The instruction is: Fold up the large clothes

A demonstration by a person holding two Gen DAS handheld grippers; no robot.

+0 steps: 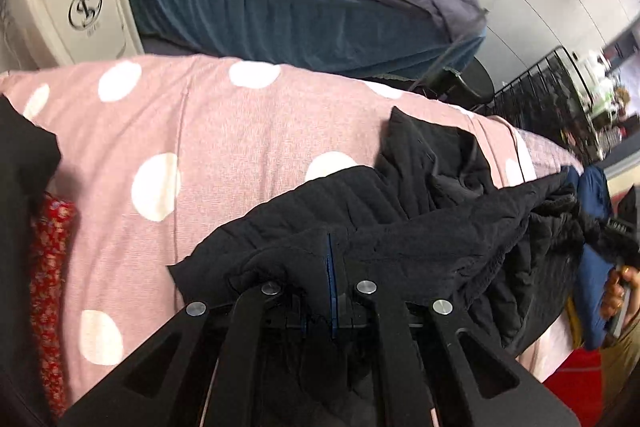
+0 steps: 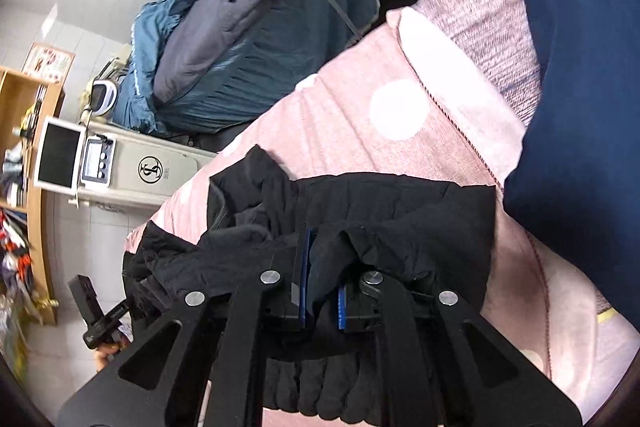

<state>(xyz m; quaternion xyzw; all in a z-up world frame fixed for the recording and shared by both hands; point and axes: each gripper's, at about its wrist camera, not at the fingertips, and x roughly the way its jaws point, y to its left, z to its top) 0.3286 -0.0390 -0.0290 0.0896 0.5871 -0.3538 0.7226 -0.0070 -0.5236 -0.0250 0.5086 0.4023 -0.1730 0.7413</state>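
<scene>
Even daylight, perhaps; blurred fisheye edges

Black matt cloth garment (image 1: 420,227), soft & creased, ribbed in parts. Pink polka-dot woven bedsheet (image 1: 208,155): matt, slightly coarse. Matt black plastic left gripper (image 1: 332,267) & right gripper (image 2: 324,263) w/ shiny metal rivets, blue pads. Navy cloth pillow (image 2: 580,107) smooth. Light wood shelf (image 2: 24,99) semi-gloss.

Left gripper (image 1: 331,267) fingertips are buried in the black garment (image 1: 420,219); its blue pads show only as a thin line. The right gripper (image 2: 322,267) has cloth bunched between its pads, concealing the contact. Far shelving (image 1: 600,99) is blurred. The navy cushion (image 2: 580,87) is cut off by the frame edge.
</scene>
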